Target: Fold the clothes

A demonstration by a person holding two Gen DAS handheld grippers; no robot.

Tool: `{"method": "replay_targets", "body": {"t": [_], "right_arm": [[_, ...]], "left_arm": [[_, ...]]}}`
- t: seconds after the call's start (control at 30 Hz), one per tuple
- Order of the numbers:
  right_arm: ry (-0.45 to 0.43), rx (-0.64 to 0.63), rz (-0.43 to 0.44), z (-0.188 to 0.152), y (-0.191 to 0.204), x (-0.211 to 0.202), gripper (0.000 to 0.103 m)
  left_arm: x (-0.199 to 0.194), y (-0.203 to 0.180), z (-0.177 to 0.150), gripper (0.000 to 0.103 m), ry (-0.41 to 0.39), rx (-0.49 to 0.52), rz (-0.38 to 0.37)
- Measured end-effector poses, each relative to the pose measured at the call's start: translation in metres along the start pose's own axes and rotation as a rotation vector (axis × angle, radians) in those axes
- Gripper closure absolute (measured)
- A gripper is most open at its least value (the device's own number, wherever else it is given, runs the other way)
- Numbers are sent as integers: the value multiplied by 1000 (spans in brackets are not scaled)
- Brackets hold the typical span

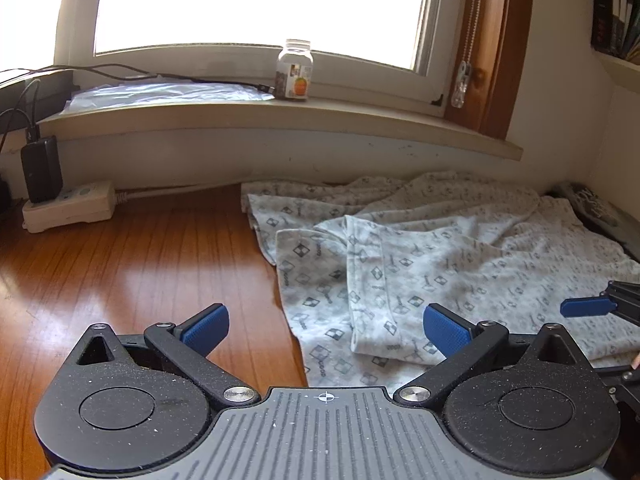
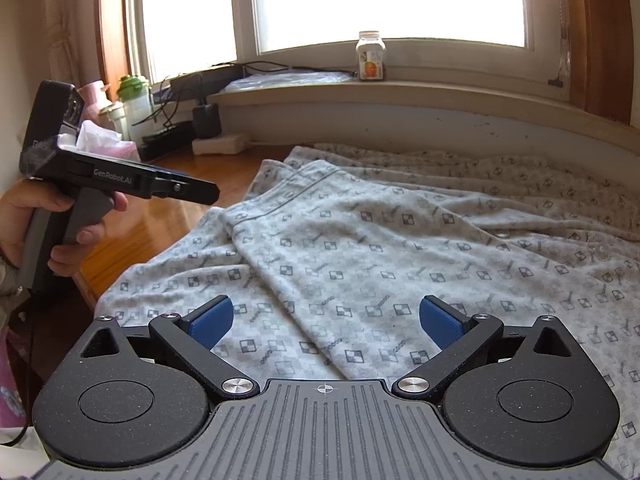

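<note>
A pale grey garment (image 1: 420, 264) printed with small checkered squares lies rumpled on the wooden table (image 1: 140, 264), one folded strip running toward me. In the left wrist view my left gripper (image 1: 326, 328) hovers open over the garment's left edge, with nothing between its blue pads (image 1: 206, 328). One blue fingertip (image 1: 584, 306) of the other gripper pokes in from the right. In the right wrist view my right gripper (image 2: 326, 322) stands open just above the cloth (image 2: 380, 240), pads clear of it. A hand (image 2: 36, 208) holds the left gripper (image 2: 200, 194) over the garment's left side.
A white power strip (image 1: 68, 204) with a black adapter sits at the table's back left. A jar (image 1: 294, 72) and cables rest on the windowsill. Bottles (image 2: 134, 100) and a tissue box (image 2: 104, 140) crowd the far left. A dark printed object (image 1: 592, 204) lies against the right wall.
</note>
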State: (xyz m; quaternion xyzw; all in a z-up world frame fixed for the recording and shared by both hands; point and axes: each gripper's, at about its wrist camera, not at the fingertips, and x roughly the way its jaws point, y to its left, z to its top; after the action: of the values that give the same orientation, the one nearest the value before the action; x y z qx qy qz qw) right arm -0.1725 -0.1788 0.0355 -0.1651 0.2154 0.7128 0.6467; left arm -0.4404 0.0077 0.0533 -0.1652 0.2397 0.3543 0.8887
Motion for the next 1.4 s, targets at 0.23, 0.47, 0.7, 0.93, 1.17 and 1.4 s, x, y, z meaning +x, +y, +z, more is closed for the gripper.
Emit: {"method": "replay_targets", "body": {"t": [0.23, 0.47, 0.7, 0.93, 1.17, 1.4], "right_arm": [[-23, -2, 3, 0, -1, -4, 4], [-21, -16, 19, 9, 6, 6, 4], [-8, -29, 25, 20, 9, 23, 5], [39, -96, 55, 28, 26, 44, 42], [66, -152, 46, 25, 35, 50, 57], [65, -159, 25, 22, 31, 46, 84]], "left_arm": [[10, -12, -1, 0, 15, 18, -12], [15, -22, 0, 0, 37, 34, -33], [14, -24, -3, 0, 49, 29, -65], [-6, -6, -16, 0, 33, -14, -106], [-20, 4, -28, 0, 42, -61, -111], [-21, -3, -33, 0, 53, -68, -115]]}}
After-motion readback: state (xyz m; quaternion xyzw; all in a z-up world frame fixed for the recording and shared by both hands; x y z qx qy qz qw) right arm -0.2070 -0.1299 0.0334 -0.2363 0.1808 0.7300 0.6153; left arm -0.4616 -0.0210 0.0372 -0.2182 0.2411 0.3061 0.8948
